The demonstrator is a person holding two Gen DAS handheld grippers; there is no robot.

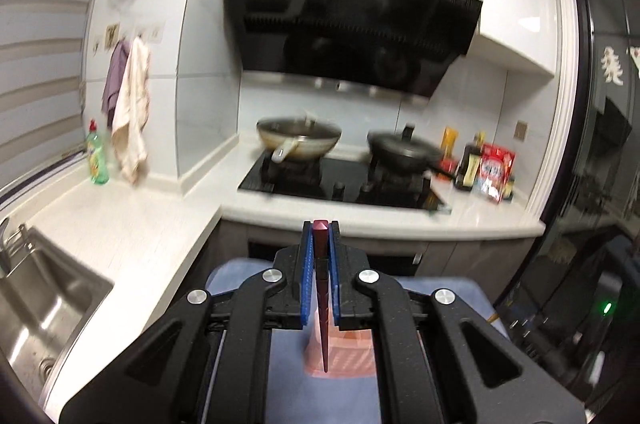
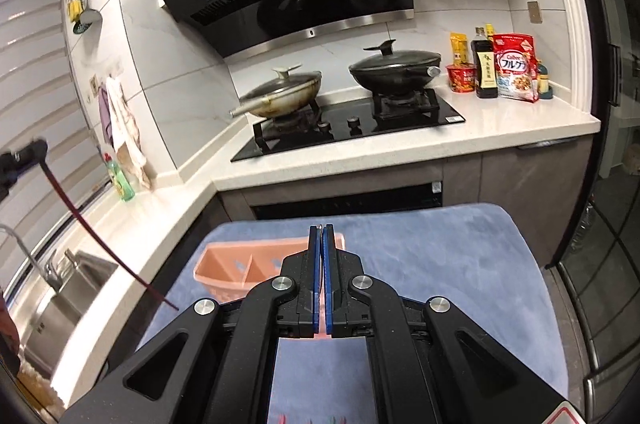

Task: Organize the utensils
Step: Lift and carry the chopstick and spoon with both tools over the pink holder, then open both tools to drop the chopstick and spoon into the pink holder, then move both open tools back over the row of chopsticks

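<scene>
My left gripper (image 1: 320, 229) is shut on a dark red chopstick (image 1: 322, 308), which hangs down over a pink divided utensil basket (image 1: 348, 356) on a blue mat (image 1: 236, 272). In the right wrist view the same chopstick (image 2: 92, 236) slants down from the left gripper (image 2: 28, 150) at the left edge, its tip left of the basket (image 2: 240, 264). My right gripper (image 2: 321, 229) is shut above the basket's right end, with only a thin sliver showing between its pads; I cannot tell what it is.
A white L-shaped counter (image 2: 168, 208) holds a steel sink (image 1: 44, 300), a green soap bottle (image 1: 97, 160) and a black hob (image 2: 352, 128) with two lidded pans. Bottles and food packets (image 2: 512, 68) stand at the right. A dark glass door (image 2: 616, 184) borders the right.
</scene>
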